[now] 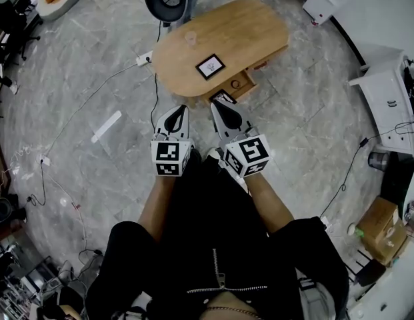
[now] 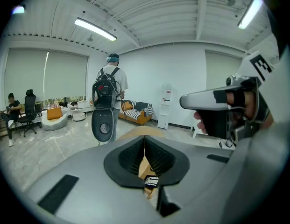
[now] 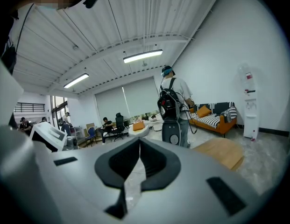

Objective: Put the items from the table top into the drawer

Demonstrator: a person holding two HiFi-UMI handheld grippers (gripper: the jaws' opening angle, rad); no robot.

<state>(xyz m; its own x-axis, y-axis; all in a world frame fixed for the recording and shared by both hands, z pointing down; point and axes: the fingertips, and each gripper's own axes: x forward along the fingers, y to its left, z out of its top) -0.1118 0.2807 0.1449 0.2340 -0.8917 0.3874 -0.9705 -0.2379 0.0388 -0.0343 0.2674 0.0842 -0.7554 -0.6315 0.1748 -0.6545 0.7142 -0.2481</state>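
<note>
Fingers of the left gripper (image 1: 179, 110) and right gripper (image 1: 217, 105) are clenched, empty. On the tabletop (image 1: 250, 29), the clear cup (image 1: 191, 38) at 11 o'clock looks light and crushable: pinch its rim gently. The flat card (image 1: 210, 66) at 6 o'clock likely needs an edge grip.

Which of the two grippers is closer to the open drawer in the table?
The right one. The right gripper points at the open drawer, just short of its near corner. The left gripper is farther off to the left, by the table's edge.
</note>
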